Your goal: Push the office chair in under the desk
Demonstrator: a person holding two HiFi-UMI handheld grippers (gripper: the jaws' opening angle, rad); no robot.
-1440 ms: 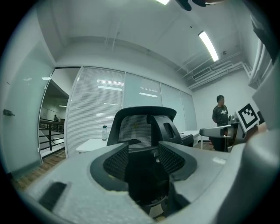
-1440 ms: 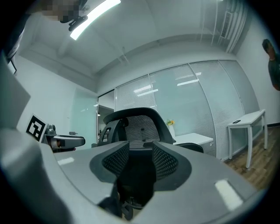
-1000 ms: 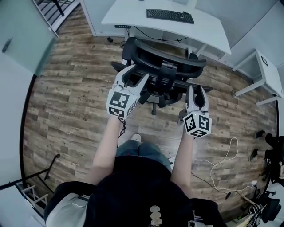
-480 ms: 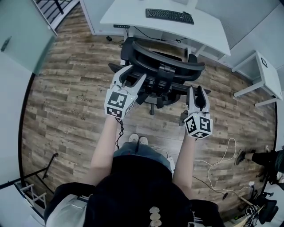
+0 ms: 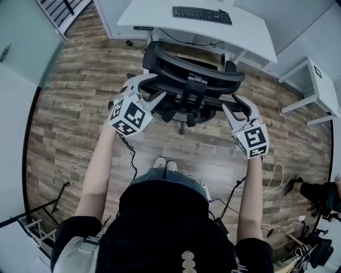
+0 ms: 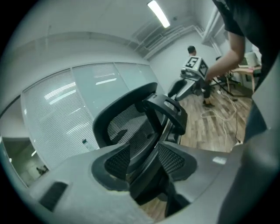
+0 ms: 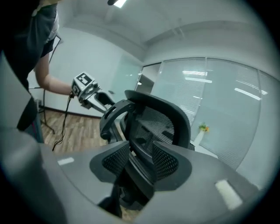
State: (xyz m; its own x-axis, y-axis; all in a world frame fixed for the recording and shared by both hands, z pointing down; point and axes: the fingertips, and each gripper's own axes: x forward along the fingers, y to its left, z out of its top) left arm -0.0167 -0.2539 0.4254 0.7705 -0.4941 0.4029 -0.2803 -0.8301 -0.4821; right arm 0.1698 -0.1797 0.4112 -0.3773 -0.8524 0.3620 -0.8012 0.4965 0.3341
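Note:
A black mesh office chair (image 5: 192,80) stands with its back toward me, in front of the white desk (image 5: 160,16). My left gripper (image 5: 145,89) is at the left edge of the chair's back, at armrest height. Its jaws stand apart around a black bar of the chair (image 6: 127,127). My right gripper (image 5: 234,105) is at the chair's right edge, its jaws likewise spread with the chair's frame (image 7: 166,122) running between the pads. In both gripper views the pads flank the frame; I see no firm squeeze.
A black keyboard (image 5: 202,14) lies on the desk. A small white side table (image 5: 317,88) stands at the right. White cables (image 5: 269,184) trail over the wooden floor at the lower right, near another person's shoe (image 5: 292,186). A glass wall runs along the left.
Both grippers have moved apart, from just behind the chair's middle out to its left and right edges. The jaws' spread looks the same.

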